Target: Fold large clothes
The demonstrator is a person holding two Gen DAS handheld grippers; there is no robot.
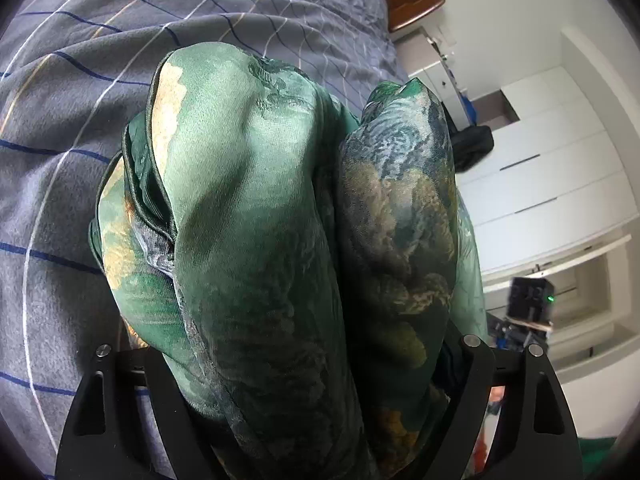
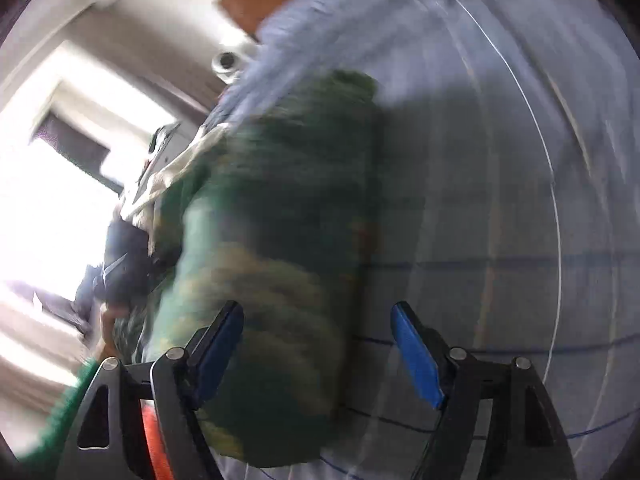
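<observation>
Left wrist view: my left gripper (image 1: pixel 304 412) has its fingers draped and hidden by the garment (image 1: pixel 260 220), a green satin piece with a gold and grey print. The cloth is bunched in two thick folds between and over the fingers. Whether the pads press on it I cannot tell. Beneath lies the bed (image 1: pixel 80 100), covered in grey checked fabric. White cabinets (image 1: pixel 552 184) stand to the right.

Right wrist view: blurred. My right gripper (image 2: pixel 316 344) has its jaws wide; the blue pads (image 2: pixel 416 356) stand apart. The garment (image 2: pixel 280 208) lies on the bed (image 2: pixel 500 200), overlapping the left-hand pad; the other pad is clear of it.
</observation>
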